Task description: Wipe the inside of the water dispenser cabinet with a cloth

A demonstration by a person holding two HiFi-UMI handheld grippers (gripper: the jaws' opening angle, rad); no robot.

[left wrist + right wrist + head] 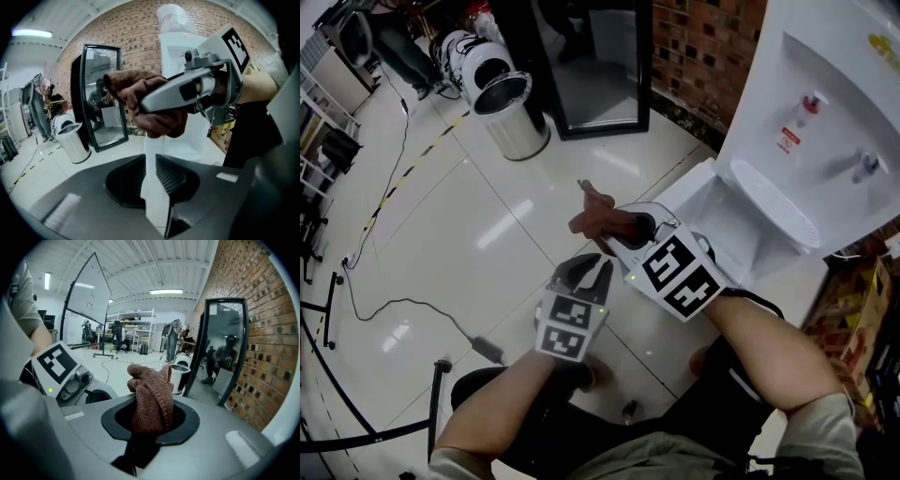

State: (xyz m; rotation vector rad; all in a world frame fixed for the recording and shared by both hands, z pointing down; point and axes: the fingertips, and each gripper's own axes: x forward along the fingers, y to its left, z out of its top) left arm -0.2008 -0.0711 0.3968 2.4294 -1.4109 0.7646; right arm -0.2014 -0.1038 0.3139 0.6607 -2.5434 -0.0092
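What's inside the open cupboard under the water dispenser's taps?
Only bare white walls show inside the cabinet; the right gripper, shut on the brown cloth, covers its near corner.

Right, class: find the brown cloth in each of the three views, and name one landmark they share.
Head view: brown cloth at centre, left of the white dispenser.
Left gripper view: upper centre.
Right gripper view: centre, between the jaws.
Shared landmark: black-framed mirror.

Overhead head view, close gripper views (shared cloth [605, 222])
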